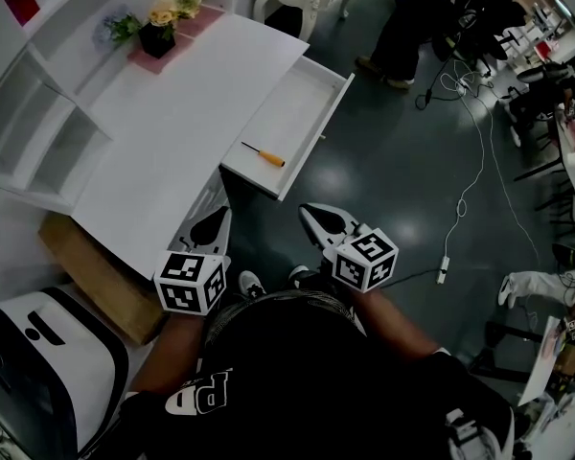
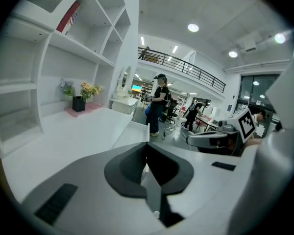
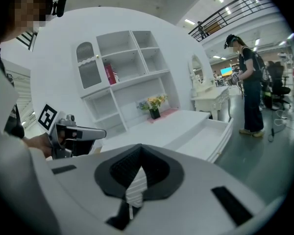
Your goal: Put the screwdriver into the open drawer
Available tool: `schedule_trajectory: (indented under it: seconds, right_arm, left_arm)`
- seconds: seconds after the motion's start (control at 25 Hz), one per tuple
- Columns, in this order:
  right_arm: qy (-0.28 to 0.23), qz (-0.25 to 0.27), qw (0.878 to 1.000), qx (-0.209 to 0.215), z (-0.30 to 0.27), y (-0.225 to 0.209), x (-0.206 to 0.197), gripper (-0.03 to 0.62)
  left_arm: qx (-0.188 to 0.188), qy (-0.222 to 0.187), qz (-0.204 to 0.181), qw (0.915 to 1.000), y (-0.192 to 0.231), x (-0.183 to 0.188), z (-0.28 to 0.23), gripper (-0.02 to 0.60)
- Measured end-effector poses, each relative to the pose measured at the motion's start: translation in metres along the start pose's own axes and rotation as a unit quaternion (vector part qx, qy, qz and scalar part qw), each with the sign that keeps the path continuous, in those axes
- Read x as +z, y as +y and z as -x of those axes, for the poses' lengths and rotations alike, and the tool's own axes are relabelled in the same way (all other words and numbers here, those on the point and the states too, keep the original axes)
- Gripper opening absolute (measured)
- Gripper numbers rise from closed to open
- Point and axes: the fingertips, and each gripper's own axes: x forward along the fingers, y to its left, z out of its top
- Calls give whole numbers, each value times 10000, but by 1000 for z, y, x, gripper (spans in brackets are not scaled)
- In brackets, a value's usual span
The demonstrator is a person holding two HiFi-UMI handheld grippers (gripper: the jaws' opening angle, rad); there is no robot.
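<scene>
the left hand-held gripper hangs at lower centre beside the desk edge, jaws together on nothing, since its work looks finished. the screwdriver already lies inside the drawer at centre, so the right hand-held gripper, jaws likewise closed and empty, waits clear of it
</scene>
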Motion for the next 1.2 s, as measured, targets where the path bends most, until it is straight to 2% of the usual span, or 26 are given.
schedule_trajectory:
  seconds: [1.2]
  right_arm:
    - [-28,50,10000,8,11,-6,0,9]
  left_arm:
    - [-17,8,-77,10000,-13,-1,-3,11]
